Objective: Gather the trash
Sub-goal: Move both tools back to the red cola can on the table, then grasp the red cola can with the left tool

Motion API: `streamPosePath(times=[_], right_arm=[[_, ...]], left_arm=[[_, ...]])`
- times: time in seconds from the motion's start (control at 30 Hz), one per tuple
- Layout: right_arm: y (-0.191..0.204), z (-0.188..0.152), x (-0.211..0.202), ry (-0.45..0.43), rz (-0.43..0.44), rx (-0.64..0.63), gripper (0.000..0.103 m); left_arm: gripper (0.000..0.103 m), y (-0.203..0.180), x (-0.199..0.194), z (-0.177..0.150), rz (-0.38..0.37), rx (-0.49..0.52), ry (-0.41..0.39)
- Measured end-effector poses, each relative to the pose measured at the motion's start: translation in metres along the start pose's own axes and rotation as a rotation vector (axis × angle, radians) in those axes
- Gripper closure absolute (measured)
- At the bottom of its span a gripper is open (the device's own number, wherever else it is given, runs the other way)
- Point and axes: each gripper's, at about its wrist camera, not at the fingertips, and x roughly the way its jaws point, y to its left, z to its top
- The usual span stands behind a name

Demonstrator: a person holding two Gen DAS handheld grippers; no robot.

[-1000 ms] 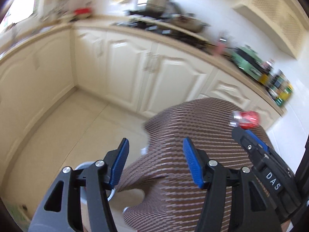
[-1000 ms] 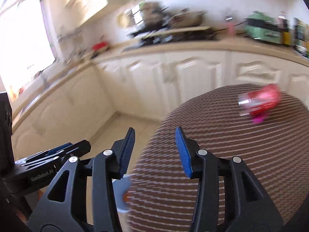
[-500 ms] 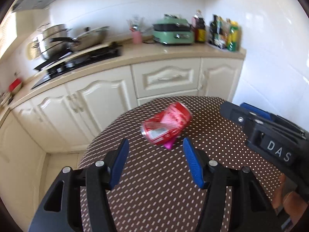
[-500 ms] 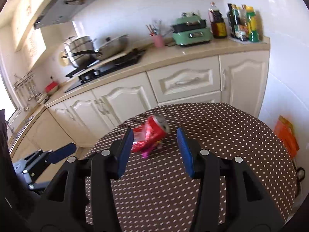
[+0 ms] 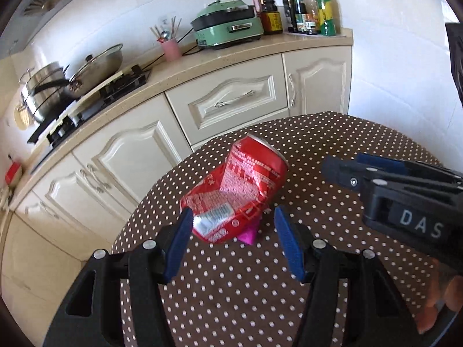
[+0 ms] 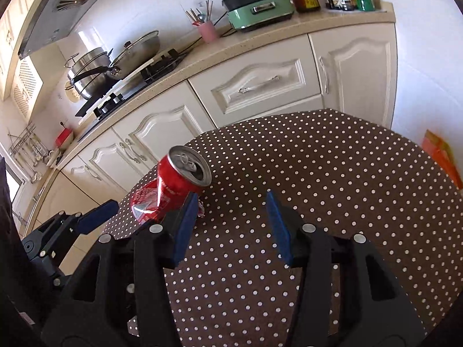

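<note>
A crushed red soda can (image 5: pixel 240 190) lies on its side on the round brown polka-dot table (image 5: pixel 289 295), with a small pink scrap (image 5: pixel 248 235) under its near end. My left gripper (image 5: pixel 233 238) is open, its blue fingertips just short of the can's near end. In the right wrist view the can (image 6: pixel 173 185) lies left of centre with its silver top facing the camera. My right gripper (image 6: pixel 228 227) is open and empty, its left fingertip beside the can. The right gripper also shows in the left wrist view (image 5: pixel 341 170), right of the can.
Cream kitchen cabinets (image 5: pixel 231 101) and a counter curve behind the table. On the counter stand pots on a stove (image 5: pixel 72 81), a pink utensil cup (image 5: pixel 171 49), a green cooker (image 5: pixel 228 29) and bottles (image 5: pixel 306 11). An orange packet (image 6: pixel 439 153) lies beyond the table's right edge.
Both grippers swung from the floor and lower cabinets to the table and closed in on the can. Both stayed open.
</note>
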Motion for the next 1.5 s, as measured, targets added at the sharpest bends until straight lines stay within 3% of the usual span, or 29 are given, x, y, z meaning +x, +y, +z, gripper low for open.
streamPosePath(times=[0.27,0.53,0.7,0.77,0.9,1.23,1.5], right_arm=[[-0.003,-0.002,0.015,0.025,0.009,0.004,0.050],[-0.002,-0.005,0.026,0.045,0.018,0.003,0.048],[-0.002,-0.006,0.031,0.057,0.019,-0.001,0.047],[-0.001,-0.006,0.033,0.061,0.024,-0.005,0.047],[0.001,-0.007,0.034,0.064,0.022,-0.008,0.047],[0.005,-0.008,0.040,0.075,0.033,-0.018,0.045],[0.028,-0.008,0.048,0.087,0.031,-0.083,0.040]], left_arm=[[0.045,-0.002,0.023,0.001,0.059,0.057,0.034],[0.046,0.016,0.035,0.011,0.021,-0.011,0.044],[0.060,0.019,0.038,0.014,-0.004,-0.030,0.042],[0.075,0.020,0.040,0.013,-0.032,-0.037,0.051],[0.077,0.021,0.049,0.010,-0.057,-0.059,0.079],[0.078,0.043,0.046,0.001,-0.165,-0.195,0.069],[0.081,0.068,0.026,-0.019,-0.129,-0.307,0.054]])
